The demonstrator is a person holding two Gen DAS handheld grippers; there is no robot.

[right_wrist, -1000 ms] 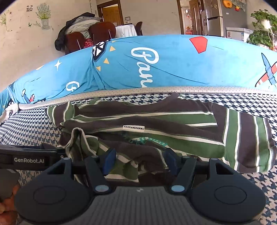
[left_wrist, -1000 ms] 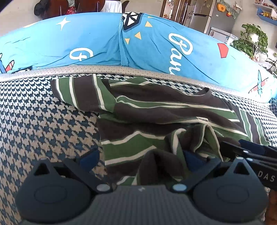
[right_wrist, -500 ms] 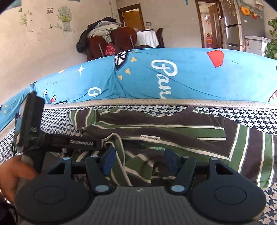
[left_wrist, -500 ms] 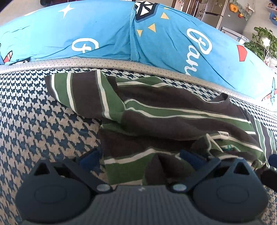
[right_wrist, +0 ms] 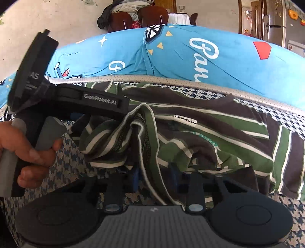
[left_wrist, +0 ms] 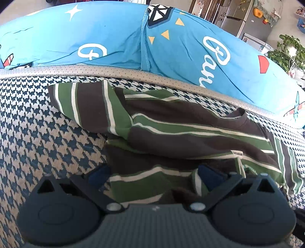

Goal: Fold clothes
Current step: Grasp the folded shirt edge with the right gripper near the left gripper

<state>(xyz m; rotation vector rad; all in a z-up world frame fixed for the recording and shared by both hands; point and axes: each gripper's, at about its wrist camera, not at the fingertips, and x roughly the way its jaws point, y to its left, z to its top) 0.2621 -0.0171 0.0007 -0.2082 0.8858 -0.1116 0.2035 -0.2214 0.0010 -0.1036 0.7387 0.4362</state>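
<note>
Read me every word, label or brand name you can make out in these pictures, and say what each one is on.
"GenRobot.AI": on the left gripper, on its black side bar.
"XIAOXIANGHANMU": on the white neck label of the striped shirt.
"AS": end of a cut-off word on the left gripper's black head.
White script on the blue cover: starts "Par", the rest is hidden.
Fridge notes: too small to read.

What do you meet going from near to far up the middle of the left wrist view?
left gripper → striped shirt → houndstooth cover → grey dotted edging → blue printed bedding
</note>
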